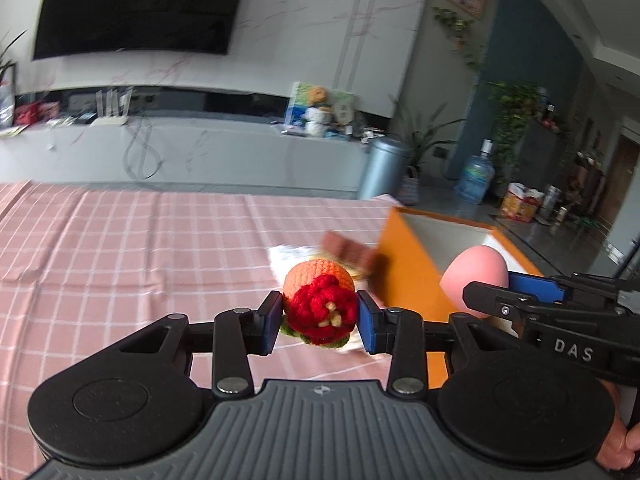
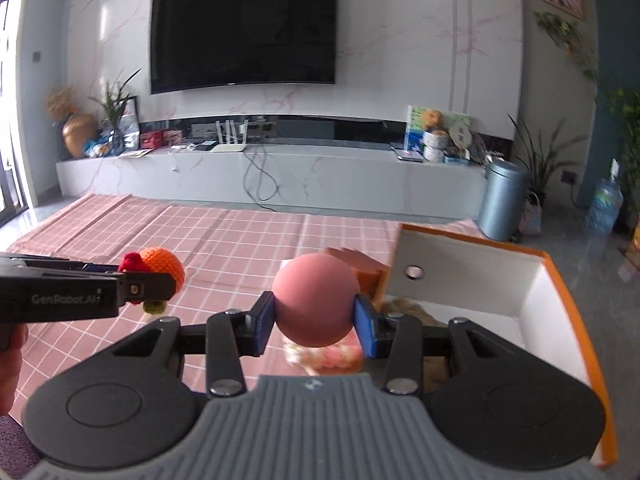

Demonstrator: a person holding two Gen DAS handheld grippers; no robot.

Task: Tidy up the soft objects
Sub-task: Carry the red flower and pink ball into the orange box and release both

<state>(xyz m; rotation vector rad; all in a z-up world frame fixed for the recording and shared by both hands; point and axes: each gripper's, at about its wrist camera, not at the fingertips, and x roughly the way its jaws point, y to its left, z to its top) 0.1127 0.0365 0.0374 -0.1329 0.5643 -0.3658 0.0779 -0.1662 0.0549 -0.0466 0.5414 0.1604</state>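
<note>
My left gripper [image 1: 319, 320] is shut on a crocheted toy [image 1: 320, 300] with an orange body, red flower and green base, held above the pink checked cloth. It also shows in the right wrist view [image 2: 160, 270], left of the ball. My right gripper [image 2: 315, 318] is shut on a pink ball [image 2: 316, 300], held above the cloth just left of the orange box [image 2: 568, 292]. The ball also shows in the left wrist view [image 1: 476, 276], in front of the box [image 1: 404, 264]. The box is open, white inside, with a beige soft thing [image 2: 412, 308] in it.
A pink-and-white soft thing [image 2: 324, 358] lies on the cloth below the ball. A brown block [image 1: 348, 252] and a white packet [image 1: 288, 258] lie by the box's left wall. The pink checked cloth [image 2: 200, 240] stretches left. TV bench and bin stand behind.
</note>
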